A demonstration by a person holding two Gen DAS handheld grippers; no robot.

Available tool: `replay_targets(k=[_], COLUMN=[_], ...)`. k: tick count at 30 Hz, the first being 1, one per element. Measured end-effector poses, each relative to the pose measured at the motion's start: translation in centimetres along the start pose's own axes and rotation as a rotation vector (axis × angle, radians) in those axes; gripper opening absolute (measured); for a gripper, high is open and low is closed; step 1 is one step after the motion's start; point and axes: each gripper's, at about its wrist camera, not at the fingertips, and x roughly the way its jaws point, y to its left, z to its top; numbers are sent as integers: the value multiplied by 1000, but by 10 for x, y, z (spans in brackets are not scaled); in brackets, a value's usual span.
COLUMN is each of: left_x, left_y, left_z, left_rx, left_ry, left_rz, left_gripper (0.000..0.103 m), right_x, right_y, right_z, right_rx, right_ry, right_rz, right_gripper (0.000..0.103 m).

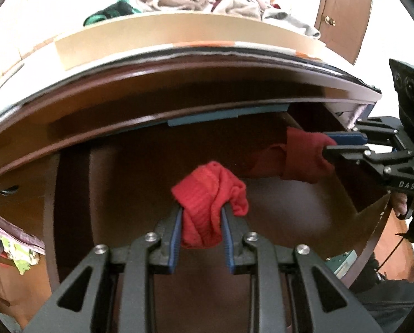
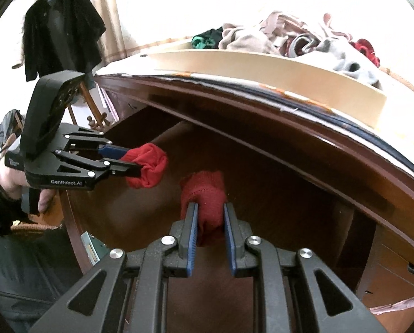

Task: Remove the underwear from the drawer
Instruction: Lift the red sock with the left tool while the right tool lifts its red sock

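Nearest the drawer's (image 1: 368,238) front edge, the left gripper (image 1: 202,216) is clamped on a bunched end of the red underwear (image 1: 209,194), a soft ribbed knit, held above the smooth dark wooden drawer floor. Just beyond, toward the drawer's right wall, the right gripper (image 2: 210,216) pinches the garment's other end (image 2: 204,194). The piece looks lifted but not yet carried clear of the drawer. Farthest, above the drawer on the cabinet top, a pale tray (image 1: 162,38) holds a rumpled heap of clothes (image 1: 207,0).
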Motion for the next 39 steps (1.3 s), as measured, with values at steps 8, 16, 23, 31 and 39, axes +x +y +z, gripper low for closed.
replay_targets(k=[8, 16, 23, 31, 39], left_x=[-1, -13, -31, -48, -63], left_y=[-8, -12, -16, -16, -17], left_z=[2, 5, 9, 15, 20], left_rx=[0, -10, 1, 7, 16], left_ry=[-65, -131, -198, -267, -315], left_rz=[29, 48, 80, 110, 135], left_gripper=[24, 24, 24, 24, 24], right_x=[-6, -24, -39, -53, -60], right_y=[4, 2, 8, 9, 11], right_z=[0, -11, -17, -20, -23], right_rx=[-22, -25, -50, -77, -84], right_ry=[-46, -122, -205, -288, -320], right_rz=[-30, -37, -57, -59, -69], right_gripper=[19, 19, 19, 19, 19])
